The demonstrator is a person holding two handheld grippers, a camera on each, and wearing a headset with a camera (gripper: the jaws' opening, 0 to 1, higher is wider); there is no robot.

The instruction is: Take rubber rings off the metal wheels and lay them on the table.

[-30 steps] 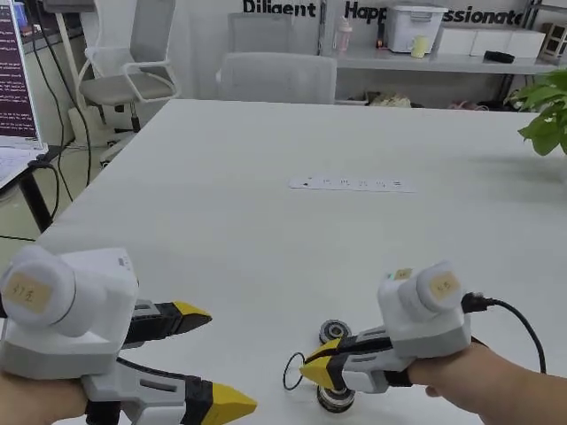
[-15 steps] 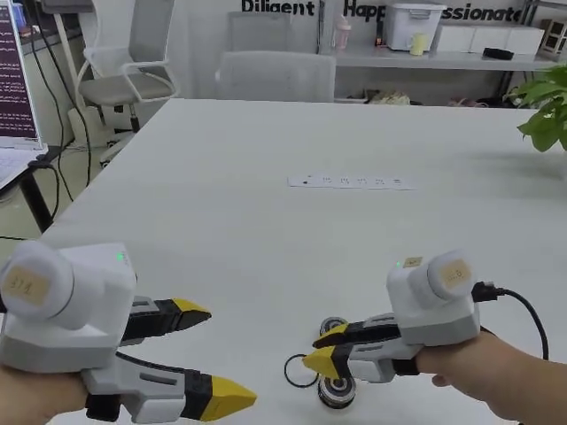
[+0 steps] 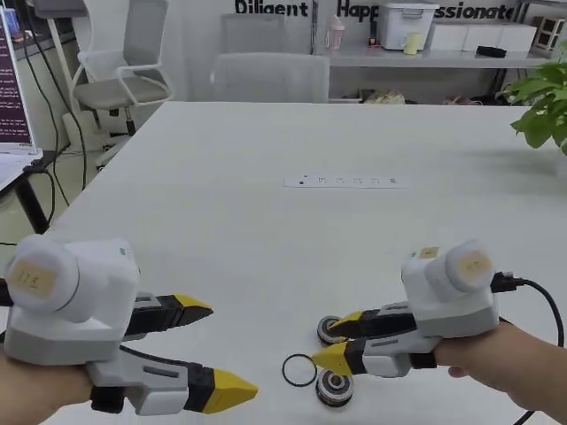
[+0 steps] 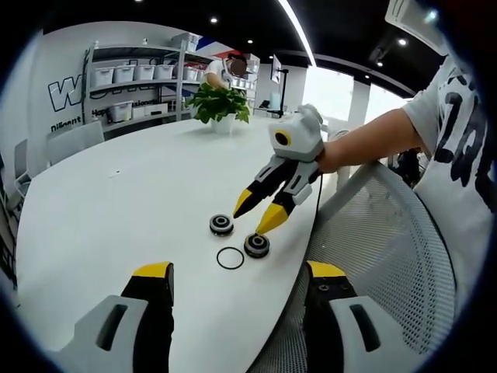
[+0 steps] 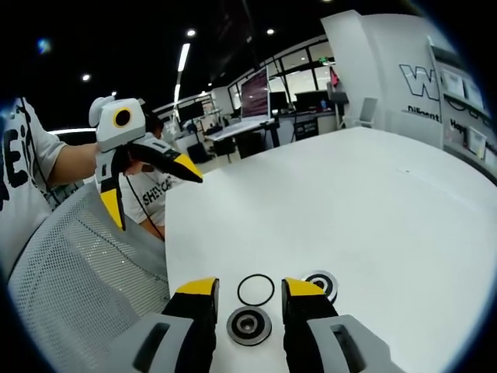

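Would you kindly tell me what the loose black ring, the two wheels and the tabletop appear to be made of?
Loose ring: thin, matte black, probably rubber.
Near wheel and far wheel: grey faces with a shine, apparently metal; whether their dark edges are rubber is unclear.
Tabletop: smooth matte white, perhaps laminate, though I cannot be sure.

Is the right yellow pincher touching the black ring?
Apart. The left gripper view shows bare table between the rubber ring and the right hand-held gripper tips.
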